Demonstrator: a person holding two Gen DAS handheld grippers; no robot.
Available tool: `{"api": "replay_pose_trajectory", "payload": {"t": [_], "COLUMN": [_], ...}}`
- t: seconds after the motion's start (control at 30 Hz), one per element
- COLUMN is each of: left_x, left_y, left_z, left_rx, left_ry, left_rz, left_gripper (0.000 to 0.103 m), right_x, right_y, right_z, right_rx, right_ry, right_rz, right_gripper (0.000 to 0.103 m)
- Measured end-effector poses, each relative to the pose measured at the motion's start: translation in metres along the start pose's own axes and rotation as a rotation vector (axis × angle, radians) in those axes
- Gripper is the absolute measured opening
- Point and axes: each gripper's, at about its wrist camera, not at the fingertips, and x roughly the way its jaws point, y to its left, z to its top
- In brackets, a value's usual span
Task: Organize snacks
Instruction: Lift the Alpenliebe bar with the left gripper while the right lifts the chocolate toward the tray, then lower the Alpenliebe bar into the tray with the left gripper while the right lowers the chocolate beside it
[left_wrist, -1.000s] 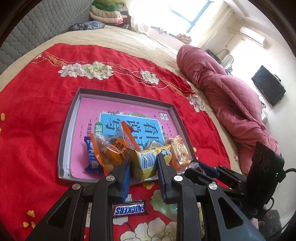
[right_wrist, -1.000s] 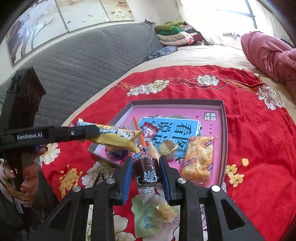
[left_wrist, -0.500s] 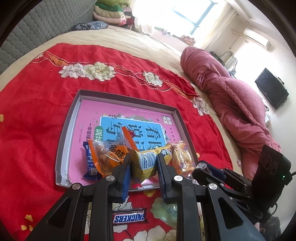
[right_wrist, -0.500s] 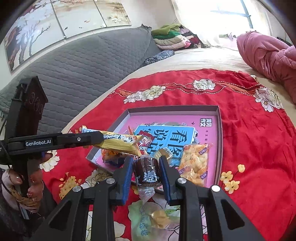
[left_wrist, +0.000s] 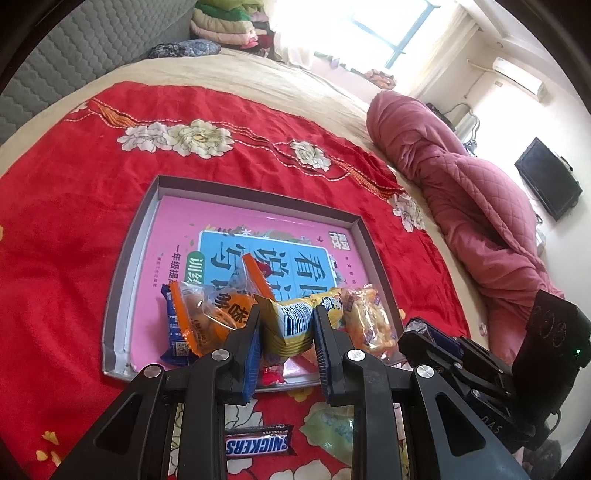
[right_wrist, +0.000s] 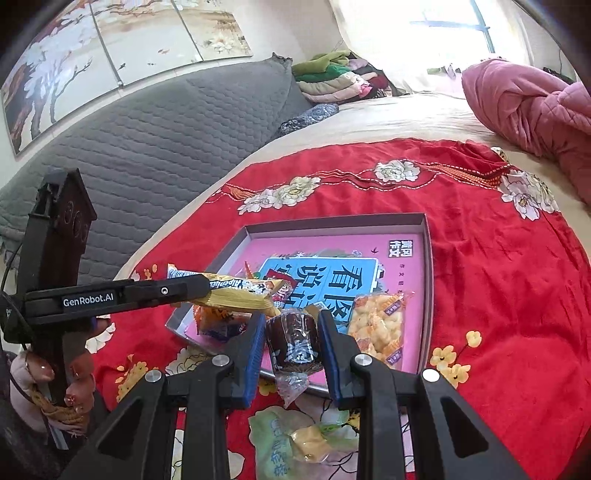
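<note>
Two handheld grippers, each clamped on a snack, hover over the near edge of a shallow tray on a red floral bedspread.

Largest is the red bedspread (left_wrist: 66, 229), covering a beige bed. On it lies the grey-rimmed tray (left_wrist: 125, 251) with a pink printed floor; wrapped snacks crowd its near edge. The left gripper (left_wrist: 286, 325) is closed on a yellow snack packet (left_wrist: 291, 325) showing a barcode, above that near edge. The right gripper (right_wrist: 291, 332) is closed on a dark brown wrapped snack (right_wrist: 295, 343), also above the near edge. A Snickers bar (left_wrist: 258, 445) and a pale green packet (right_wrist: 291, 443) lie on the bedspread just outside the tray's near edge.
</note>
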Motion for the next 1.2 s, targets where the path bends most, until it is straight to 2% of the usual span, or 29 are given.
{"api": "replay_pose_trajectory", "payload": {"t": [0.73,1.2], "left_x": [0.03,0.04], "left_y": [-0.011,-0.006], "left_z": [-0.002,-0.013], "left_rx": [0.03,0.026], "left_ry": [-0.013,0.02], "left_rz": [0.069,0.071], "left_gripper": [0.027,0.027], "right_x": [0.011,0.038], "right_y": [-0.003,-0.006], "right_z": [0.006,0.008], "right_rx": [-0.005,-0.025], "right_ry": [0.001,0.054], "right_rz": [-0.015,-0.031], "right_gripper": [0.029,0.029]}}
